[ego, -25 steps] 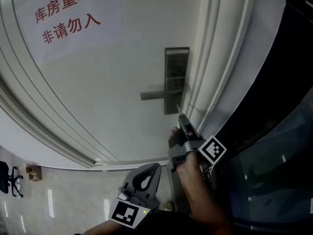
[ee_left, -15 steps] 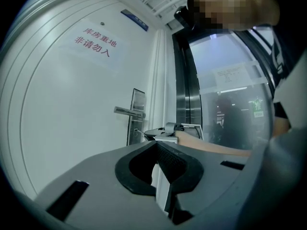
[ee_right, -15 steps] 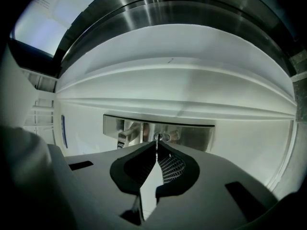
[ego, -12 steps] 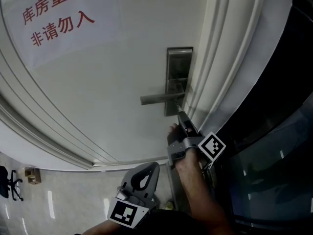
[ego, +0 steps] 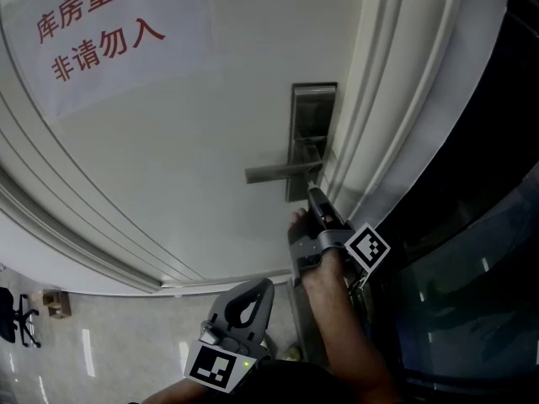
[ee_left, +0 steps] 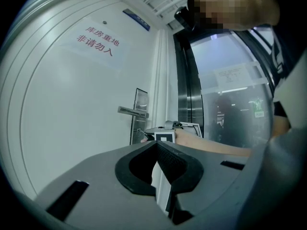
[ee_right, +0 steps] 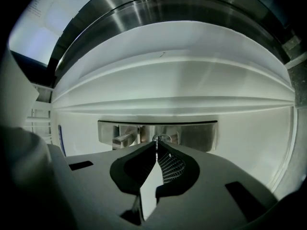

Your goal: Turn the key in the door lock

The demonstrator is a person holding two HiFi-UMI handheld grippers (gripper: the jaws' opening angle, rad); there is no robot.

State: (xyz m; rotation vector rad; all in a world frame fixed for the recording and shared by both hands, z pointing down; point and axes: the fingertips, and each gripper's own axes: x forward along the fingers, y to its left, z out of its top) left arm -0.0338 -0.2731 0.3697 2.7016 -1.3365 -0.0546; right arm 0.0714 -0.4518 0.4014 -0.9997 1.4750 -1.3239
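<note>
A steel lock plate (ego: 312, 124) with a lever handle (ego: 280, 172) sits on the white door (ego: 168, 141). My right gripper (ego: 314, 195) is shut on a thin key, its tip at the plate's lower end just under the handle. In the right gripper view the key (ee_right: 155, 142) juts from the closed jaws and reaches the round keyhole (ee_right: 162, 138) on the plate (ee_right: 196, 134). My left gripper (ego: 245, 306) hangs low and away from the door, shut on nothing. From the left gripper view (ee_left: 156, 143) I see the plate (ee_left: 140, 110) and the right gripper (ee_left: 165, 135).
A paper sign with red characters (ego: 99, 25) is stuck on the door at upper left. The white door frame (ego: 396, 99) runs close to the right of the lock. Beyond it stands a dark glass panel (ego: 480, 293). Tiled floor (ego: 84, 343) shows at lower left.
The right gripper has moved up to the lock plate, carrying the key tip from below the plate to the keyhole under the handle. The left gripper has stayed put.
</note>
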